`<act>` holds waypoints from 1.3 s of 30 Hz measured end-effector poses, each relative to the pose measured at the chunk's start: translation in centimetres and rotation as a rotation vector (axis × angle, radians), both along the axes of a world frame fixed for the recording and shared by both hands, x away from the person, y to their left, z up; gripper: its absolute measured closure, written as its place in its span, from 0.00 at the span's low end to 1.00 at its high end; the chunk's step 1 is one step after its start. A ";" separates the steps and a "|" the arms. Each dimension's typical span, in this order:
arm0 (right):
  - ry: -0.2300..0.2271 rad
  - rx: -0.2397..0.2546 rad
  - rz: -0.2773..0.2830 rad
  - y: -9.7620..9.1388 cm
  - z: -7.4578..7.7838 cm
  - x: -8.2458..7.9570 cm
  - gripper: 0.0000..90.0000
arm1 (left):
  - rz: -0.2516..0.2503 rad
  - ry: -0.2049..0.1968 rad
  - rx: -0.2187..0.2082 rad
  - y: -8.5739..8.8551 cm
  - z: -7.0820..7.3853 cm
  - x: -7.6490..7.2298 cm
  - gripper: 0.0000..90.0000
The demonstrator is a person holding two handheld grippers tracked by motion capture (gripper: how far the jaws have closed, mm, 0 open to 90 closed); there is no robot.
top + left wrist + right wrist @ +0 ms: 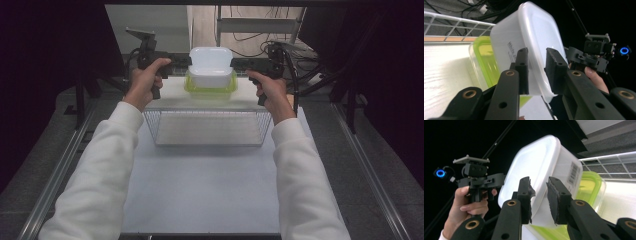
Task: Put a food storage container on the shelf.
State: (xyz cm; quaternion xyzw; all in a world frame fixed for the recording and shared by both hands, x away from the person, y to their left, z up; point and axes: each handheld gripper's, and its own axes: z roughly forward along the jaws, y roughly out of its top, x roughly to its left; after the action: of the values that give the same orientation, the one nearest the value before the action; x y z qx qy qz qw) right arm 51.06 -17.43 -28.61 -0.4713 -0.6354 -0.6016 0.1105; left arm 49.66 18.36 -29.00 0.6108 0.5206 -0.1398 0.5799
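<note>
A white plastic tub (210, 65) sits upside down on a clear box with a green lid (210, 89), at the far end of the table behind the wire basket. My left gripper (187, 61) reaches the tub's left side and my right gripper (234, 62) its right side. In the left gripper view the jaws (537, 65) straddle the tub's (534, 27) edge with a gap on both sides, open. In the right gripper view the jaws (540, 195) likewise stand apart around the tub's (541, 160) rim, with the green lid (586, 187) below.
A wire basket (207, 127) stands on the white table top (200, 190) just in front of the two boxes, between the person's forearms. Cables and a metal frame lie beyond the table's far edge. Dark rails run along both sides.
</note>
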 end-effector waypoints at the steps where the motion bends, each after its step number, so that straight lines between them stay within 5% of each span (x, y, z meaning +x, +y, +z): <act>1: 0.006 0.003 -0.003 0.0 -0.1 0.1 0.79 | 0.000 0.003 -0.011 0.1 -0.1 0.1 0.79; 10: 0.022 0.027 -0.007 0.1 -0.5 0.4 0.71 | -0.008 -0.018 -0.005 -0.1 -0.3 0.3 0.74; 16: -0.063 0.010 -0.050 -0.4 0.4 -0.5 0.51 | 0.046 -0.128 0.074 -0.4 0.9 -1.3 0.48; 22: -0.186 -0.138 -0.027 -1.4 2.0 -2.9 0.44 | 0.013 -0.249 0.184 -0.5 2.2 -4.4 0.41; 28: -0.256 -0.219 0.030 -2.7 2.3 -6.1 0.40 | -0.030 -0.301 0.230 0.4 2.1 -8.0 0.36; 35: -0.315 -0.370 0.089 -3.8 1.3 -10.7 0.40 | -0.061 -0.334 0.317 1.5 0.4 -12.6 0.33; 39: -0.324 -0.410 0.111 -4.4 0.0 -12.6 0.39 | -0.103 -0.356 0.364 1.6 -1.5 -15.4 0.32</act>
State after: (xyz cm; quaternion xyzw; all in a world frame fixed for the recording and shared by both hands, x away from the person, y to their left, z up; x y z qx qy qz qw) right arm 38.41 -21.85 -28.56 -0.3460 -0.7783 -0.5208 -0.0576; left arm 34.22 19.99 -30.52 0.7459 0.3950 0.0367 0.5350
